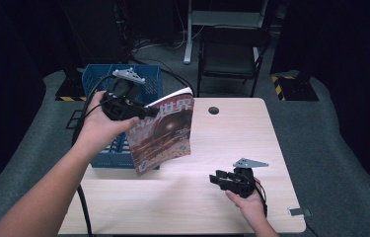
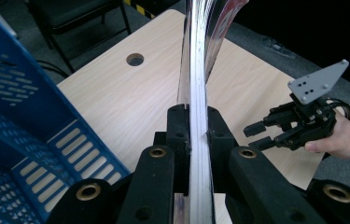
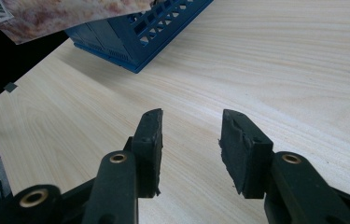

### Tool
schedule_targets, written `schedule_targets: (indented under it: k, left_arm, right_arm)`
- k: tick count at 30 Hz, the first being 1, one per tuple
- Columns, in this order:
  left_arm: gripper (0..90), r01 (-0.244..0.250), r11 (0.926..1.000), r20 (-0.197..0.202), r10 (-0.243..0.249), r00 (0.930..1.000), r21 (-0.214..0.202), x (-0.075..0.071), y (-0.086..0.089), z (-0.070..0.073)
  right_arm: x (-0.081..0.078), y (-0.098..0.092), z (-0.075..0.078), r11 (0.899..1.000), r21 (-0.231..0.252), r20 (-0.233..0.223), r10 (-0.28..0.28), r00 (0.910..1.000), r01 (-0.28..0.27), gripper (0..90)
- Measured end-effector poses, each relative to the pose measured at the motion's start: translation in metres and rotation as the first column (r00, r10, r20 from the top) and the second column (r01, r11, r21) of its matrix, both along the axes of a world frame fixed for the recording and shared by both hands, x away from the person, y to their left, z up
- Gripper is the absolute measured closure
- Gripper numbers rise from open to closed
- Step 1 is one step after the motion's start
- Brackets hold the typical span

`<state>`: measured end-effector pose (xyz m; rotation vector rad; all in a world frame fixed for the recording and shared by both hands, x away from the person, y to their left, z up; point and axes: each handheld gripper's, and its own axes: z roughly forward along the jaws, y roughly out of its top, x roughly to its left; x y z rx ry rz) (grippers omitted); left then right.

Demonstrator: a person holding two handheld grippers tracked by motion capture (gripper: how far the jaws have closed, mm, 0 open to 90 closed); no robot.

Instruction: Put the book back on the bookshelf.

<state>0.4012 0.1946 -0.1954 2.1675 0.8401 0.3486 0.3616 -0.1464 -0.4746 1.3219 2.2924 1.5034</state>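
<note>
A magazine (image 1: 165, 133) with a reddish-brown cover hangs in the air over the table's left part, partly above the blue crate (image 1: 103, 86). My left gripper (image 1: 149, 112) is shut on its upper left edge. In the left gripper view the magazine (image 2: 199, 70) runs edge-on up from between the black jaws, which clamp it from both sides. My right gripper (image 1: 218, 178) rests low over the table near the front right, jaws apart with nothing between them. In the right gripper view the fingers (image 3: 150, 144) stand spread over bare wood, and a corner of the magazine (image 3: 46, 14) shows at top left.
The light wooden table (image 1: 232, 143) has a round cable hole (image 1: 213, 110) near its far edge. The blue slatted crate stands at the table's left side. A black chair (image 1: 232, 54) stands behind the table. A black cable (image 1: 81, 197) trails off the left gripper.
</note>
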Motion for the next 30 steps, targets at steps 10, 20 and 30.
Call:
schedule_targets:
  k: [10,20,30]
  left_arm:
    - [83.6,-0.058,0.9982,0.000,0.058,0.9983,-0.017,0.005,0.017,0.006]
    - [83.7,-0.092,0.9958,0.003,0.092,0.9958,-0.008,0.009,0.027,0.012]
    - [83.7,-0.142,0.9898,-0.009,0.142,0.9898,-0.012,0.015,0.038,0.018]
  right_arm:
    - [0.000,0.001,-0.001,1.000,-0.006,0.005,-0.002,1.0000,0.002,58.4]
    - [0.000,0.001,-0.002,1.000,-0.011,0.001,-0.003,1.0000,0.003,58.1]
    - [0.000,0.001,-0.002,1.000,-0.011,0.001,-0.005,1.0000,0.005,57.6]
